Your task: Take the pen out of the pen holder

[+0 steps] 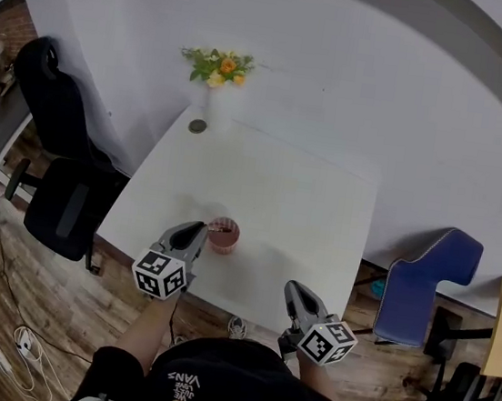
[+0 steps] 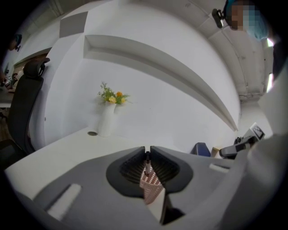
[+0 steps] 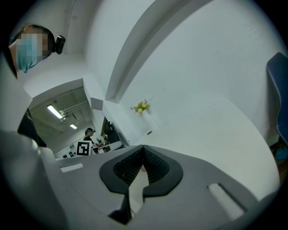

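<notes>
Left fingers clamp pen; right fingers together.

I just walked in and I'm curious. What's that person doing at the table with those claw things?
A person is at a white table with a gripper in each hand. The left gripper is shut on a thin pen, right above the pink mesh pen holder. I can't tell whether the pen is all the way out. The right gripper is shut and empty, off to the side near the table's edge. A vase of flowers stands at the far side.
</notes>
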{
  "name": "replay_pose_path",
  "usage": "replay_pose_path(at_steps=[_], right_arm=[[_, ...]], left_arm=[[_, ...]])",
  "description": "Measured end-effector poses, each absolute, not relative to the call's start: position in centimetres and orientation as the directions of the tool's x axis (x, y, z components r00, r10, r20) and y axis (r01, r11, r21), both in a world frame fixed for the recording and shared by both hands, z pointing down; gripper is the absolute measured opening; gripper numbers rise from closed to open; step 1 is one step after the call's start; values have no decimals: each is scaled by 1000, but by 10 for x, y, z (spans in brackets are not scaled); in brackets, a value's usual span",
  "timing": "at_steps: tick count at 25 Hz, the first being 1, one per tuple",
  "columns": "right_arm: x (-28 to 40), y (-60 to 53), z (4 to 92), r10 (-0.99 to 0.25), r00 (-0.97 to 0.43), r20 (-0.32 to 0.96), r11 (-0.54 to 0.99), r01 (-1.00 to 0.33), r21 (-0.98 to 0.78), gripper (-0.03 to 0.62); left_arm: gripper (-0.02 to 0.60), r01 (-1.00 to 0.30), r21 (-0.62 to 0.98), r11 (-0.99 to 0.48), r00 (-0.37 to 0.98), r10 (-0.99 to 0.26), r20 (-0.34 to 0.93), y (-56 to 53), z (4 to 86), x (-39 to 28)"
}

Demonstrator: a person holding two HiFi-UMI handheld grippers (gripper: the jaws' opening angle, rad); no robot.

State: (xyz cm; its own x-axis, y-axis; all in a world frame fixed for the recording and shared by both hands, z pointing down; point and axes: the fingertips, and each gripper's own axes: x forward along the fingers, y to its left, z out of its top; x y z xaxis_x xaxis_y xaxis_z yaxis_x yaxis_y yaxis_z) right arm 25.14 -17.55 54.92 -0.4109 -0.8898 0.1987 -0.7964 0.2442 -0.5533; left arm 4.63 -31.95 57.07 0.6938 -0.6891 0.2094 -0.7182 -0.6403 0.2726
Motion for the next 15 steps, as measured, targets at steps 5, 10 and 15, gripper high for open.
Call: replay_pose_path(at_steps=[5, 10, 15], right_arm=[[236, -175, 546, -888, -418, 192, 254, -794, -552, 3], [219, -173, 542, -889, -416, 191, 254, -796, -550, 3], [205, -168, 540, -894, -411, 180, 255, -796, -549, 3]], left_arm=[[89, -707, 256, -659, 705, -689, 171, -318, 551, 33], [89, -696, 242, -676, 714, -687, 135, -315, 533, 17], [89, -695, 232, -680, 714, -692, 109, -307, 518, -4]])
